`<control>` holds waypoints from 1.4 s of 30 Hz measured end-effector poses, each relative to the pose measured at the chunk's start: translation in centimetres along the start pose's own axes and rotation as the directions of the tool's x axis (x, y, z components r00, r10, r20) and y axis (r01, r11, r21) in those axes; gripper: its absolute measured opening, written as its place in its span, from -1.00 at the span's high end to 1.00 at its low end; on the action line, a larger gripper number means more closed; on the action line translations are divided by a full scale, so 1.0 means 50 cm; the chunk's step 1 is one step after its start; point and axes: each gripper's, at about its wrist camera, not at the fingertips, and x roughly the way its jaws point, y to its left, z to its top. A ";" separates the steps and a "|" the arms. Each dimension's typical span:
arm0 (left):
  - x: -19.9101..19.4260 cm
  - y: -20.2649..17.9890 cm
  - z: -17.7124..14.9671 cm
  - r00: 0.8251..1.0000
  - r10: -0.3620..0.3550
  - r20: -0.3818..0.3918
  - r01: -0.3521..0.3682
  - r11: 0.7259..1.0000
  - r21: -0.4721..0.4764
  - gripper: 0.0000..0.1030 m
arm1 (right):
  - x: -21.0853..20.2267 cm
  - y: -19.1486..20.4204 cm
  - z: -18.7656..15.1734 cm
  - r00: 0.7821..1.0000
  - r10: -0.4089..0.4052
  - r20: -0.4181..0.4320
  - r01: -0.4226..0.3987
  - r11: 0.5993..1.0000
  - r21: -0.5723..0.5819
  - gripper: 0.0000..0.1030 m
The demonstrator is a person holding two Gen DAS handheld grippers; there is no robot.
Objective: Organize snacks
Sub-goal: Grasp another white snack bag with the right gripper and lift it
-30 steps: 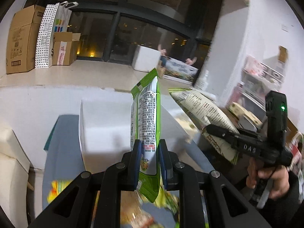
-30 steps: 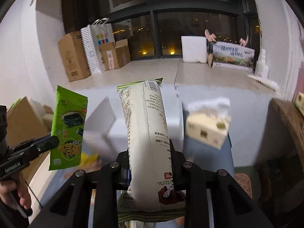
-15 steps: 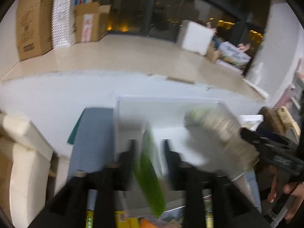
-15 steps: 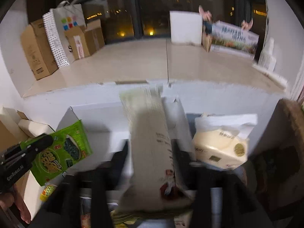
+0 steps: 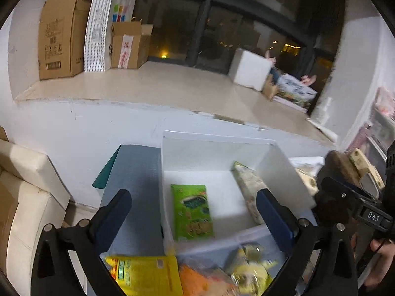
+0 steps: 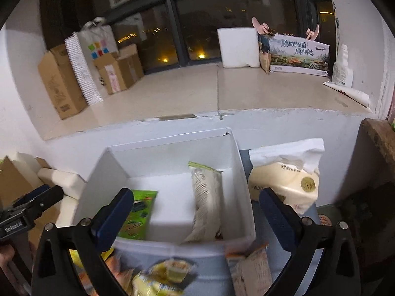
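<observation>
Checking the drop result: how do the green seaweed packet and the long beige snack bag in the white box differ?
The flat green seaweed packet lies on the floor of the white box at its left; the long beige snack bag leans along the right wall. The packet is shorter and squarer, the bag longer and puffier. Neither is held by a claw.

1. The white box point(image 5: 284, 162) looks like matt, smooth card or foam board; which of the two cannot be told.
2. The green snack packet point(image 5: 191, 212) inside it is glossy printed plastic film.
3. The beige snack bag point(image 6: 206, 197) has a duller, paper-like printed skin, slightly crinkled.
4. The yellow packet point(image 5: 145, 275) is shiny plastic film.
5. The worktop point(image 5: 138, 180) carries a matt grey-blue covering, cloth or mat.
6. The tissue pack point(image 6: 284, 180) is soft plastic wrap with thin white paper at its top.
7. The left tool point(image 5: 192, 212) and right tool point(image 6: 196, 212) have matt black plastic arms, blue pads and small metal bolts.
8. The cardboard boxes point(image 5: 59, 34) are plain brown corrugated card.
9. The ledge point(image 6: 222, 91) is smooth, faintly glossy stone or tile.
</observation>
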 end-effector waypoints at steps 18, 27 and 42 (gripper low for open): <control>-0.290 -0.059 -0.331 0.994 -0.058 0.087 0.047 0.991 0.128 -0.99 | -0.301 -0.076 -0.377 0.996 0.068 0.054 -0.065 0.997 -0.049 -1.00; -0.313 -0.049 -0.390 0.993 -0.094 0.071 0.082 0.985 0.154 -0.99 | -0.211 -0.089 -0.367 1.000 -0.012 -0.016 0.009 0.990 -0.141 -1.00; -0.290 0.031 -0.399 0.997 -0.072 0.030 0.069 0.995 0.067 -0.99 | 0.101 -0.137 -0.296 0.941 -0.120 -0.315 0.049 0.973 -0.224 -0.71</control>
